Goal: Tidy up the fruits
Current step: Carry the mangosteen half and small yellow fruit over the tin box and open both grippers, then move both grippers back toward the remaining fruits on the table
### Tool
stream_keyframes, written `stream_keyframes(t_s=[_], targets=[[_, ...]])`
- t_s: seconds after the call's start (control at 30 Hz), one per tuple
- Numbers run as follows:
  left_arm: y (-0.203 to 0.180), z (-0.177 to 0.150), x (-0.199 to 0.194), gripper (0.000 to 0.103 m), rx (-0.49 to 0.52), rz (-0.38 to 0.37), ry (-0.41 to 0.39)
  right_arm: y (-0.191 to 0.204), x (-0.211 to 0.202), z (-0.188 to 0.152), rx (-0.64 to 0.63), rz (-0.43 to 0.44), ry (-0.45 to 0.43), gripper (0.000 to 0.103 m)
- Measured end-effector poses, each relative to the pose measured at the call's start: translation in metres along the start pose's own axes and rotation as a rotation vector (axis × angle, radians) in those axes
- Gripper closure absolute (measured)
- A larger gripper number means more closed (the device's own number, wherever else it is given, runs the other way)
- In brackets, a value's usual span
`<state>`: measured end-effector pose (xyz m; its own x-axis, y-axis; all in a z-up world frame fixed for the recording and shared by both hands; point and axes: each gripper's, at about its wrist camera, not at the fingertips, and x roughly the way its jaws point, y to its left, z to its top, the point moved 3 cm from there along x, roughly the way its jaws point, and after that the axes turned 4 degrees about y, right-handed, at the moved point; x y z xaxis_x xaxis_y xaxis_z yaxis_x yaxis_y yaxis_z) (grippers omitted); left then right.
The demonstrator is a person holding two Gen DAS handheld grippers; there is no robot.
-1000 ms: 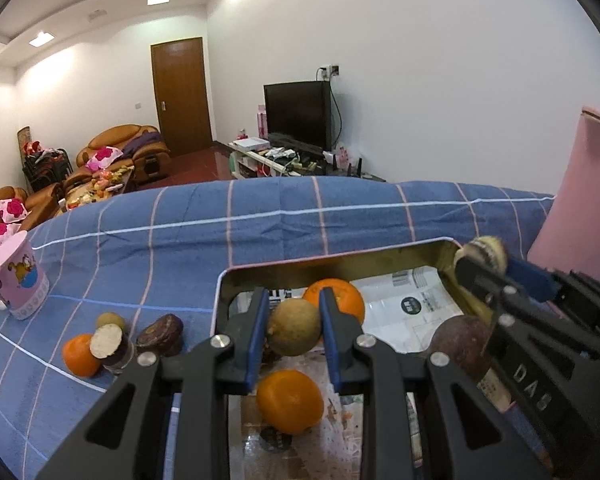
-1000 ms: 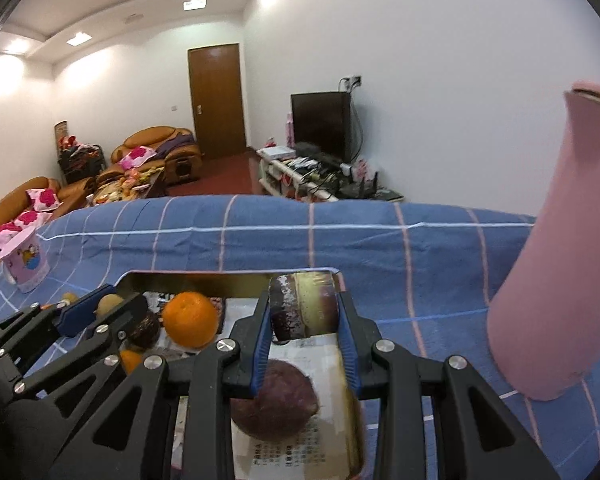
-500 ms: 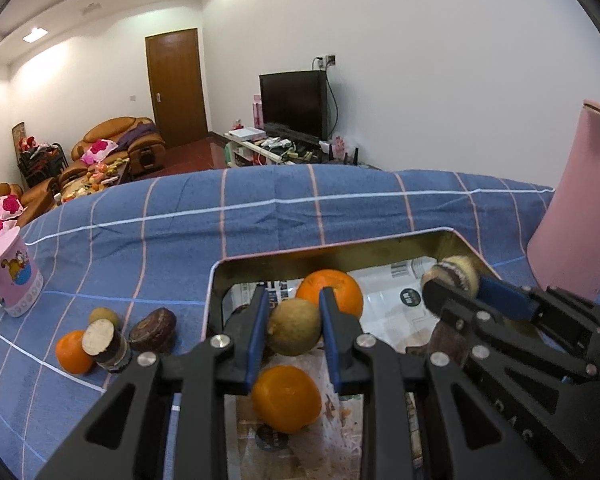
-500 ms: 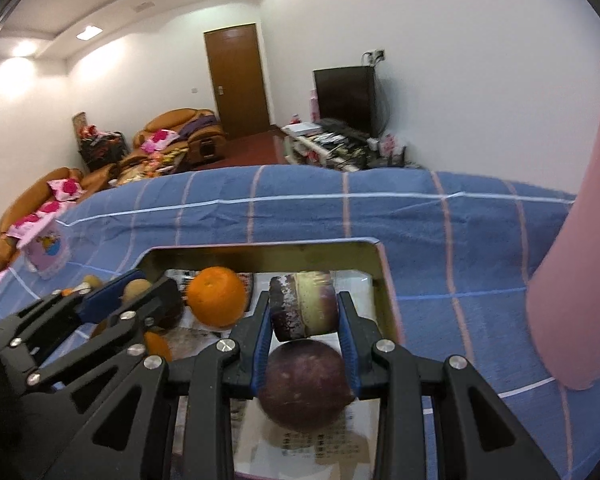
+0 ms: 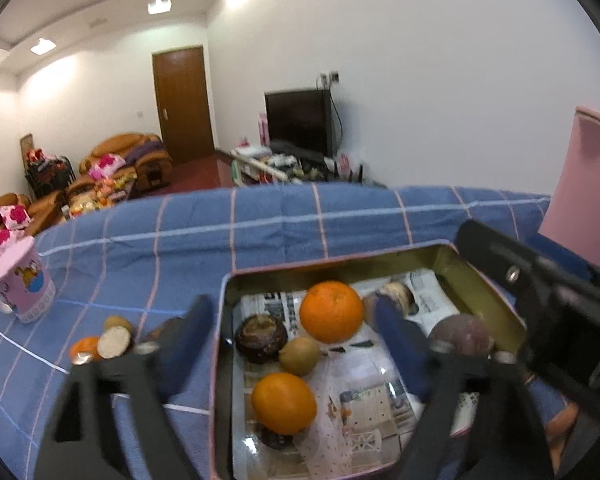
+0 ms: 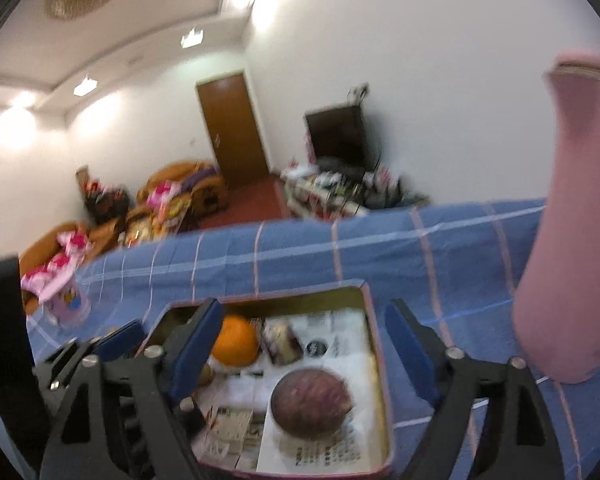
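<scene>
The left gripper (image 5: 296, 332) hangs over the tin tray (image 5: 496, 300) with its jaws spread wide and nothing between them. In the gap, just ahead of the tips, lies the small greenish-brown fruit (image 5: 299, 355) on the newspaper lining, its long axis running roughly across the jaws. A dark round fruit (image 5: 261, 338) touches it on the left-jaw side, one orange (image 5: 331, 311) sits just beyond it, and a second orange (image 5: 284, 403) lies nearer the camera. The right gripper (image 6: 306, 334) also stands wide open and empty above the tray's right end. The cut stub of fruit (image 6: 282, 340) lies on its side ahead of these jaws beside the far orange, long axis pointing away from the camera, and the large purple fruit (image 6: 310, 402) rests between and below them. More fruit sits on the blue checked cloth (image 5: 140, 240) outside the left jaw.
</scene>
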<state>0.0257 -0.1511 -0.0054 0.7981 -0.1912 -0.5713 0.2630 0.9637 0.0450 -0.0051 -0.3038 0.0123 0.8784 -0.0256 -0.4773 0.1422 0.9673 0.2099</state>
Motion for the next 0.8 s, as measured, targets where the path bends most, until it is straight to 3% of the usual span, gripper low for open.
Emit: stream_keyframes(t_s=[0.03,0.27,0.6,0.8], targets=[[0.001,0.0,-0.003,0.0,-0.003,0.01,-0.019,-0.002,-0.002,0.002,0.006,-0.017,-0.011,0.018],[0.008,0.0,-0.006,0.0,-0.019,0.021,-0.027,-0.014,-0.004,0.001,0.071,-0.043,-0.036,0.018],[0.038,-0.005,-0.014,0.0,-0.035,0.079,-0.059,-0.014,-0.016,-0.003,0.046,-0.101,-0.096,0.018],[0.067,-0.012,-0.021,0.0,-0.054,0.111,-0.065,-0.008,-0.016,-0.009,0.078,-0.11,-0.074,0.018]])
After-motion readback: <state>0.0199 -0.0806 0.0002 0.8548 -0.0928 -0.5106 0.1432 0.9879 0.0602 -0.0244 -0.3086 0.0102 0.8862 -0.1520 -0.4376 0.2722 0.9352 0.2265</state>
